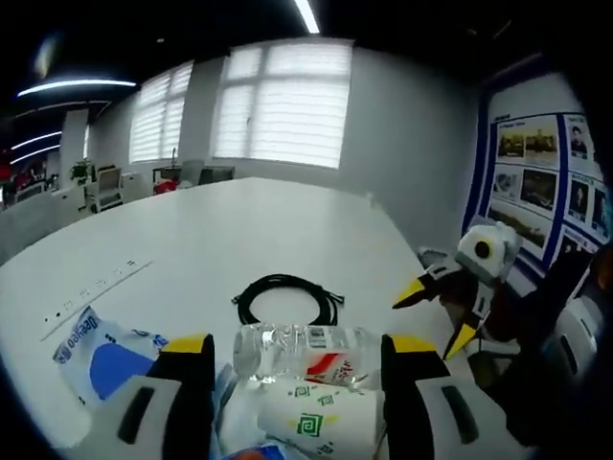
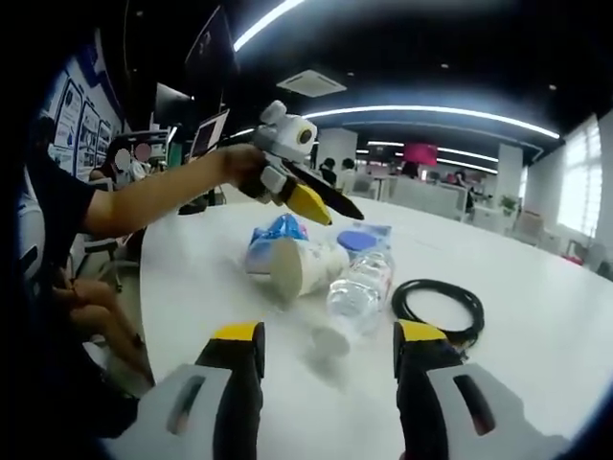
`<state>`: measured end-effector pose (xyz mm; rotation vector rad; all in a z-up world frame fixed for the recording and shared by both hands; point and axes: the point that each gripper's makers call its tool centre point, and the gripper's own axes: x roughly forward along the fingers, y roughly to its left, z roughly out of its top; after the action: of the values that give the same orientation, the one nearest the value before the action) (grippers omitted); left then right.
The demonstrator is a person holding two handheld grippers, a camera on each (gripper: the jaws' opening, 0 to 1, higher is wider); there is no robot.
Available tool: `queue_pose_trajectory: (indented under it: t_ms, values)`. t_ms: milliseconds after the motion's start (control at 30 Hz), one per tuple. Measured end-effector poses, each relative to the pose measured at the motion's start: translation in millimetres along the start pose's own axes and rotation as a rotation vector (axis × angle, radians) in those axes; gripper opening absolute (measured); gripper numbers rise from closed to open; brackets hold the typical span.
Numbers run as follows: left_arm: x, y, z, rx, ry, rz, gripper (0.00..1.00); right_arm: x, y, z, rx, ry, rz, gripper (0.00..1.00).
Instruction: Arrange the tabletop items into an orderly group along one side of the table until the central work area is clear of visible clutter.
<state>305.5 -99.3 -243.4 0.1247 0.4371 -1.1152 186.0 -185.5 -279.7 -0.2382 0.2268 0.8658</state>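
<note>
Left gripper view, nearest first: left gripper [image 1: 299, 356] at bottom centre, jaws spread wide, nothing pinched. Between the jaws, a paper cup [image 1: 308, 418] with green square marks, lying on its side. Just beyond, touching the cup, a clear plastic bottle [image 1: 305, 353] with red-and-white label, also lying flat, crosswise in the frame. At lower left, a blue-and-white packet [image 1: 98, 353] resting on the white table [image 1: 239, 230]. Farther up, centre frame, a coiled black cable [image 1: 287, 299], apart from the bottle. At mid right, the right gripper [image 1: 437, 312] with yellow tips parted, holding nothing, above the table edge. Far back, bright windows with blinds across the top; photo boards on a blue wall at upper right.

Right gripper view, nearest first: right gripper [image 2: 326, 347] at the bottom, jaws spread, empty, over bare table [image 2: 239, 287]. Past it, centre frame, plastic bottle [image 2: 359, 287] on its side, cap end toward the camera. Left of it and touching, paper cup [image 2: 302, 266] with mouth facing the camera. Behind these, the blue-and-white packet [image 2: 276, 236]. Black cable [image 2: 439, 307] at right of the bottle. Above the cluster, upper left of centre, left gripper [image 2: 321, 203] held in a person's hand [image 2: 239, 165], jaws parted, clear of the items. Office desks and ceiling lights far behind.
</note>
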Motion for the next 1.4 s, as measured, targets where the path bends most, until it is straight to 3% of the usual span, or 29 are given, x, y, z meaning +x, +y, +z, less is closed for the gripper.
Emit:
queue_pose_trajectory:
  t_ms: [200, 367, 600, 833, 1400]
  values:
    - [6, 1.5, -0.1, -0.009, -0.003, -0.012, 0.67, 5, 1, -0.5, 0.001, 0.0, 0.008, 0.5]
    - [10, -10.3, -6.3, -0.015, 0.0, -0.022, 0.66, 7, 0, -1.1, -0.001, 0.003, 0.004, 0.49]
    - [16, -5.1, -6.2, -0.064, -0.018, -0.033, 0.64, 9, -2, -4.4, -0.003, 0.012, -0.001, 0.48]
    - [17, -1.7, -12.8, -0.004, 0.02, -0.034, 0.62, 11, -4, -8.9, 0.001, 0.022, -0.005, 0.48]
    - [16, 7.6, -16.4, 0.022, 0.043, -0.077, 0.55, 17, -8, -13.9, 0.01, 0.028, -0.007, 0.44]
